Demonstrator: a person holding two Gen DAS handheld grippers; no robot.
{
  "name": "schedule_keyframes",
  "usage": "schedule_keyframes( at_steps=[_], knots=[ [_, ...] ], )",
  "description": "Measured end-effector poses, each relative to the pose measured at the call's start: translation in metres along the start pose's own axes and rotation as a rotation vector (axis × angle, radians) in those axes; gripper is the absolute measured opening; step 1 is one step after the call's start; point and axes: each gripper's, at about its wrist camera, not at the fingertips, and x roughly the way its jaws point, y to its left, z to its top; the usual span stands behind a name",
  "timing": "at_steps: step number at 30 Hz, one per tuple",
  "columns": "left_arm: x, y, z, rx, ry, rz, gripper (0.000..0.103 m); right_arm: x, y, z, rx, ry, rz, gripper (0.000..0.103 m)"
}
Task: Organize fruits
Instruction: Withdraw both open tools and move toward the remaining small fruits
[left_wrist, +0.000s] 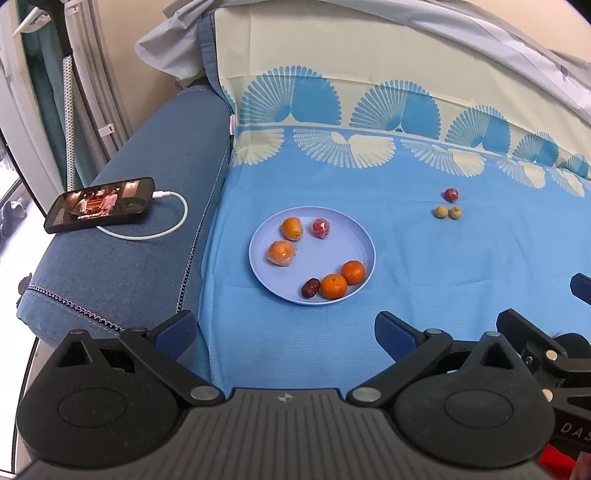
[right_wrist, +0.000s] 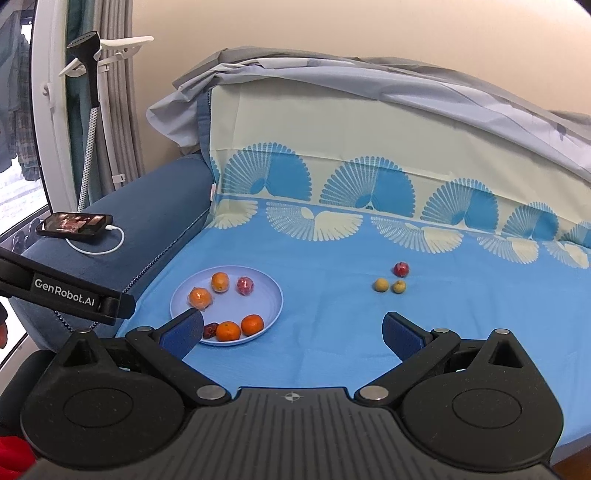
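Both grippers hang over the blue sheet (left_wrist: 461, 266) w/ fingers spread wide, nothing held: left gripper (left_wrist: 284, 330), right gripper (right_wrist: 293, 330). Plate (left_wrist: 360, 243) sits nr the sofa arm (left_wrist: 147, 206), holding 4 oranges (left_wrist: 333, 286), a wrapped red fruit (left_wrist: 320, 228) & a dark date (left_wrist: 310, 288). Well apart on the sheet: a 2nd red fruit (left_wrist: 450, 194) just behind 2 small yellow fruits (left_wrist: 440, 212). Phone (left_wrist: 99, 210) w/ cable lies on the sofa arm.

A home living room: a blue denim-covered sofa (right_wrist: 155, 206) draped in a fan-patterned blue sheet (right_wrist: 369, 325), a charging black smartphone (left_wrist: 99, 210) (screen playing video), grey curtains (right_wrist: 118, 92) beside a window.
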Motion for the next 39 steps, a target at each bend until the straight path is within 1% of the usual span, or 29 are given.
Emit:
schedule_keyframes(
  at_steps=[7,13,27,31,33,34,36,39],
  knots=[
    [0.008,-0.001,0.004,-0.008,0.014,0.001,0.103,0.009,-0.005,-0.001,0.019,0.024,-0.006,0.102],
    [0.015,-0.01,0.007,0.023,0.023,-0.007,0.103,0.014,-0.01,-0.004,0.046,0.033,-0.022,0.102],
    [0.033,-0.022,0.012,0.034,0.061,-0.016,0.103,0.027,-0.025,-0.008,0.088,0.054,-0.04,0.102],
    [0.046,-0.031,0.022,0.027,0.086,-0.041,0.103,0.033,-0.045,-0.005,0.101,0.046,-0.068,0.102],
    [0.055,-0.04,0.031,0.041,0.074,-0.055,0.103,0.039,-0.06,-0.004,0.114,0.05,-0.095,0.102],
    [0.06,-0.047,0.036,0.055,0.068,-0.052,0.103,0.044,-0.071,-0.002,0.122,0.054,-0.117,0.102],
    [0.074,-0.062,0.048,0.09,0.057,-0.07,0.103,0.053,-0.092,0.001,0.135,0.062,-0.149,0.102],
    [0.104,-0.093,0.064,0.186,0.042,-0.076,0.103,0.071,-0.127,0.008,0.16,0.071,-0.193,0.102]
  ],
)
